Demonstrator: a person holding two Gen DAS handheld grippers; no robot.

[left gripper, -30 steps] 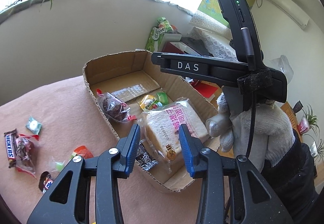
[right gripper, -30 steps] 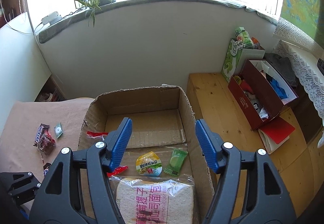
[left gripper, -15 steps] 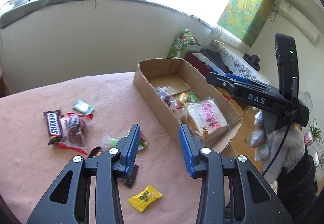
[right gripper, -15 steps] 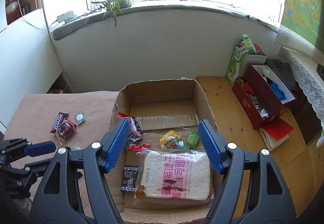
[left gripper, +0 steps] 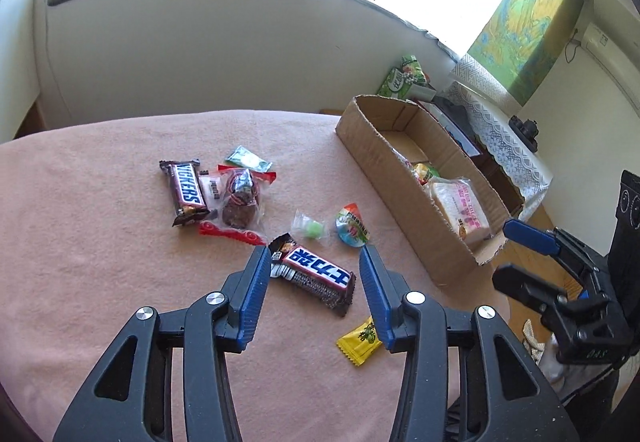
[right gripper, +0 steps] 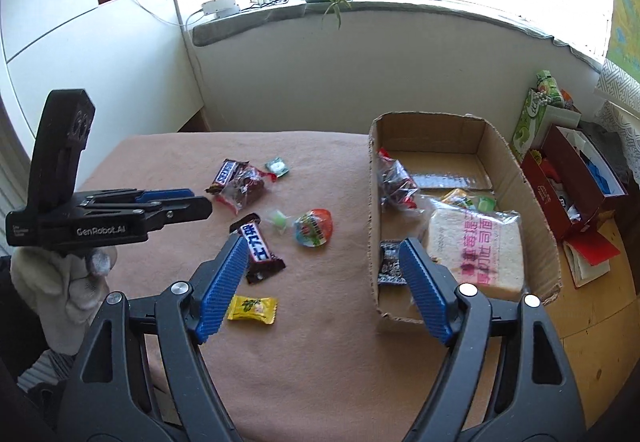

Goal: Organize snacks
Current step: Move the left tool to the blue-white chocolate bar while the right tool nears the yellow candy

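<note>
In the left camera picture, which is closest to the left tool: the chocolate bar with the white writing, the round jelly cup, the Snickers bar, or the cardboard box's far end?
From the left tool:
1. Chocolate bar, right between its fingers.
2. Jelly cup, just ahead, slightly right.
3. Snickers bar, farther ahead on the left.
4. Cardboard box far end, far right, at the cloth's edge.

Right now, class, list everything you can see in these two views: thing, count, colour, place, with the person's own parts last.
Cardboard box: 1, brown, on the cloth's right edge.
Bread pack: 1, clear with pink print, inside the box.
Snickers bars: 2, brown, on the cloth; the second lies ahead of the left gripper.
Red-trimmed snack bag: 1, clear, beside the far Snickers.
Yellow candy: 1, nearest on the cloth.
Green candy: 1, clear wrapper, mid-cloth.
Round jelly cup: 1, multicoloured, beside the green candy.
Pink cloth: 1, covering the table.
Left gripper: black with blue pads, open, empty.
Right gripper: same, open, empty.
</note>
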